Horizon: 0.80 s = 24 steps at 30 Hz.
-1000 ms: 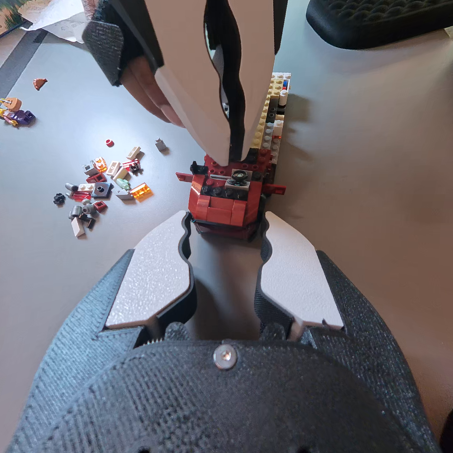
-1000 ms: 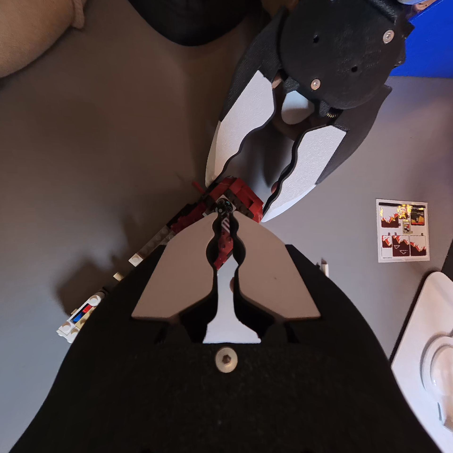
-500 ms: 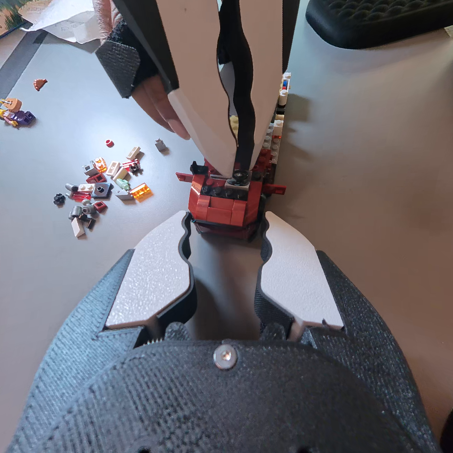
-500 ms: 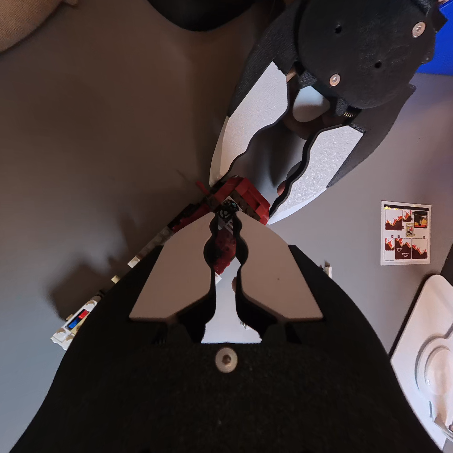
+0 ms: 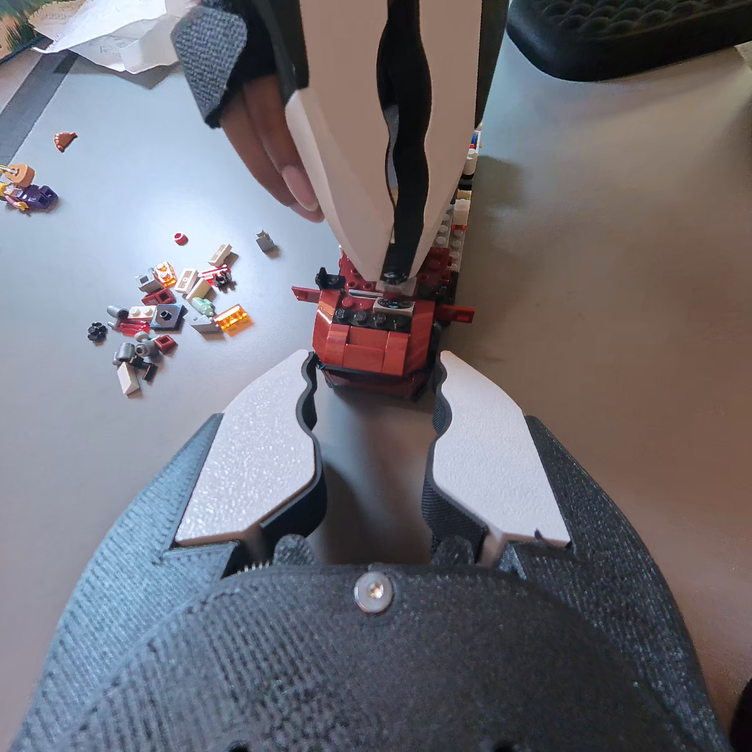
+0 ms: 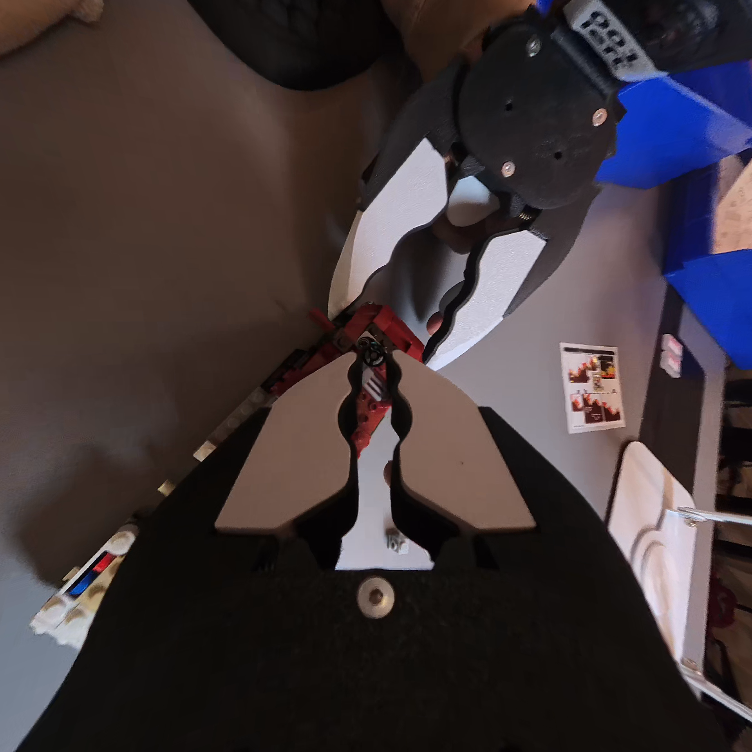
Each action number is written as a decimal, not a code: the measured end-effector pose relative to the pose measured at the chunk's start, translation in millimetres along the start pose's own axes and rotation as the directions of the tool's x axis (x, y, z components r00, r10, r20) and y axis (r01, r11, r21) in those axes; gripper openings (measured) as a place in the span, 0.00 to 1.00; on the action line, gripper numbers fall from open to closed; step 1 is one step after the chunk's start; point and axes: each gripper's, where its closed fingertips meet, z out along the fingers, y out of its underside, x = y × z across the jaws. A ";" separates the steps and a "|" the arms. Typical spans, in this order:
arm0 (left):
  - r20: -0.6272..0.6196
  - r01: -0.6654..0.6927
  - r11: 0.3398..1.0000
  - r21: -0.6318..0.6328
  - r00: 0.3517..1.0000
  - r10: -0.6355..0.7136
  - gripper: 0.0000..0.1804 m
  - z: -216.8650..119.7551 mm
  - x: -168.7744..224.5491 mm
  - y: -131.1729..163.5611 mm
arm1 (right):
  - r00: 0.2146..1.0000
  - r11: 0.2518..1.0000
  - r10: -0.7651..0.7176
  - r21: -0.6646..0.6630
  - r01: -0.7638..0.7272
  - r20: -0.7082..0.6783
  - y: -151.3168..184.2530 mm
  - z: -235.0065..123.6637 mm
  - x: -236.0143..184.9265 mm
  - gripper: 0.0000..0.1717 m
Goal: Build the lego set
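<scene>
The front end of the red brick vehicle, standing mid-bench, is clamped between the wide-set fingers of the left gripper. A small black wheel piece is pinched at the narrow tips of the right gripper, directly above the vehicle's top. Loose bricks are scattered toward the bench's left edge.

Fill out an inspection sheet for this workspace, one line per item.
Surface: grey table, matte.
Job's things: dark red brick car on the table, a long brick strip behind it.
Clutter: loose small bricks; sticker sheet; crumpled paper.
Grippers: left gripper with both fingertips against the car's front sides; right gripper nearly closed around a small black wheel on the car's top.
Cables: nothing seen.
Surroundings: blue bins, black cushion.
</scene>
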 end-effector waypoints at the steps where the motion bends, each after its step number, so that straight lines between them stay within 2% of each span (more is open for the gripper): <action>1: 0.000 0.000 1.000 0.000 1.000 0.000 0.31 0.0 0.1 0.0 | 0.999 1.000 -0.013 0.017 0.014 -0.036 -0.1 0.2 0.2 0.06; 8: -0.002 0.002 1.000 0.000 1.000 -0.002 0.31 0.2 0.1 -0.1 | 0.979 0.992 -0.109 0.044 0.118 -0.174 3.4 3.3 -3.0 0.06; 24: -0.004 0.003 1.000 0.000 1.000 -0.003 0.31 0.1 0.2 -0.1 | 0.990 0.996 -0.076 0.045 0.082 -0.120 6.1 0.5 -2.9 0.09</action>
